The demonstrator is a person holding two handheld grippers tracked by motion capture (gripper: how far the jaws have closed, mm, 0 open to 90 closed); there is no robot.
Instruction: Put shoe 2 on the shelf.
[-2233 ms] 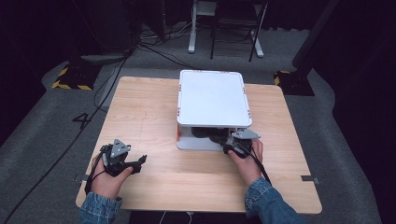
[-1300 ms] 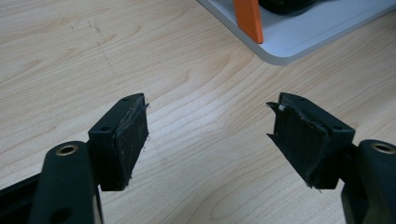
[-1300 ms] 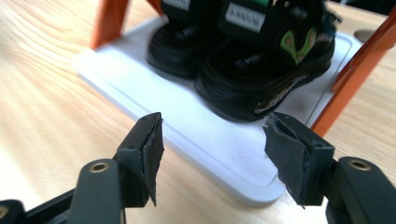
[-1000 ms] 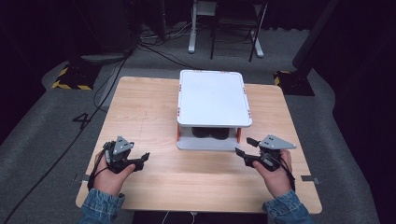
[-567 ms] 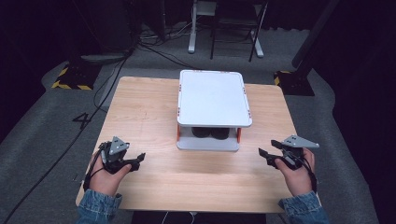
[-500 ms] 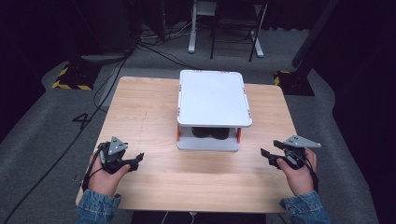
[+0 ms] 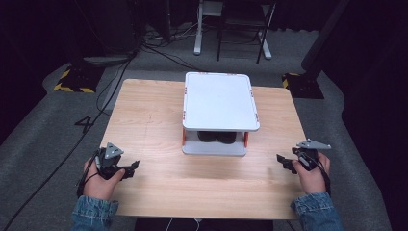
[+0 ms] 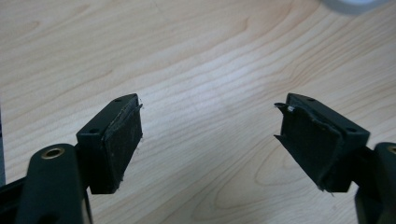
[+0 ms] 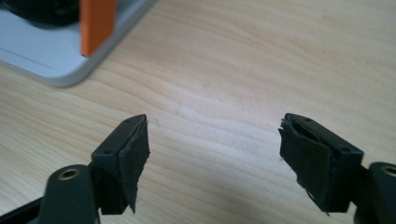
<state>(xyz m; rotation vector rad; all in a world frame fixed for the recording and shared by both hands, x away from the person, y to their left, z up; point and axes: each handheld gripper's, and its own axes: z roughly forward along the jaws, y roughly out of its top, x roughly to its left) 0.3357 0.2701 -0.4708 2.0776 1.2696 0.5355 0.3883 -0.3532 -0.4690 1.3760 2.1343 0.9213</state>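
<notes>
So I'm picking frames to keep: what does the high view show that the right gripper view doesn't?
High view alone: the whole white two-tier stand with two dark items on its lower shelf, both hands, the left gripper and the floor cables. Right gripper view alone: a close look at the right gripper, its fingers open with nothing between them. Both: the wooden table, the stand's base and an orange post.

the high view looks forward and down from above the person's side, taking in the whole bench [image 7: 154,120]. each tool view sits close over the wood; the right one shares the white rack's [image 9: 56,65] corner with the high view.
</notes>
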